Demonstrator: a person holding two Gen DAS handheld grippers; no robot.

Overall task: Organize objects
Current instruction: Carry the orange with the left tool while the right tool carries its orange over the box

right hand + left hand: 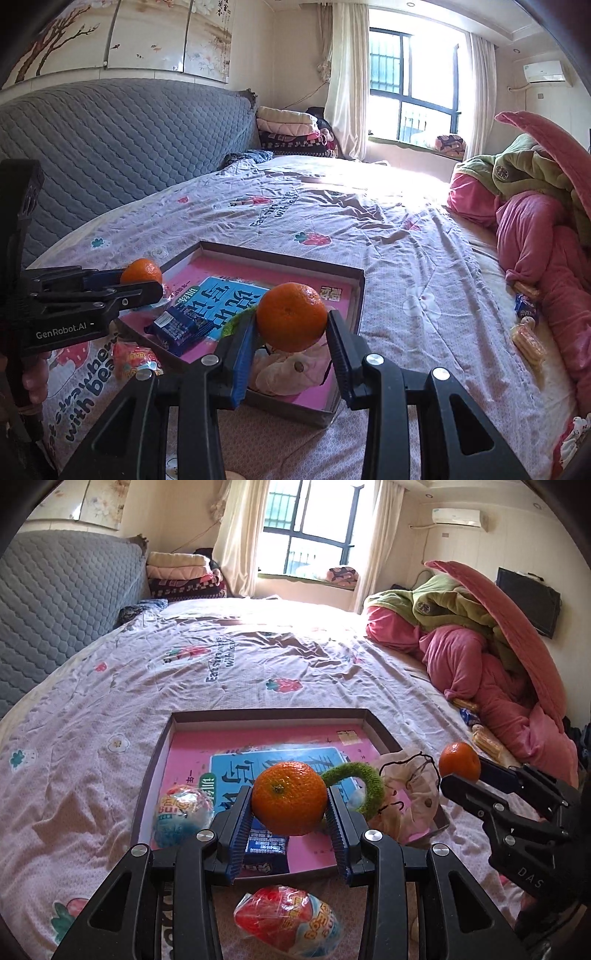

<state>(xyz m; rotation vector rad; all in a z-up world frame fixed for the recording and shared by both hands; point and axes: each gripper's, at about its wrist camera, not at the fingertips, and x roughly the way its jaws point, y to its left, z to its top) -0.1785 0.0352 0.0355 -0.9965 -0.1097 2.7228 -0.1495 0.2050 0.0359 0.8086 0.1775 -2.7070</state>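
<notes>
Both grippers have a mandarin each right now. The left gripper (290,805) is clamped on the bigger mandarin (289,797), held up over the shallow box (266,714) lying on the bedspread (110,701). The right gripper (291,325) pinches the second mandarin (291,316) the same way, above the near right part of that box. From the left camera the right gripper shows off to the right, and its body reads "DAS". From the right camera the left gripper sits far left, and its side says "GenRobot.AI".

Under the left gripper, inside the box, there's a blue snack pack (266,847), a round wrapped candy (183,812) to its left, a green fuzzy loop (360,782) and a sheer pouch (410,794) to its right. The box bottom is pink with a blue label in Chinese characters I can't read. A red wrapped candy (288,919) lies outside the box, just below the left gripper's fingers. The bedspread print reads "strawberr… with bea…", partly cut off.
</notes>
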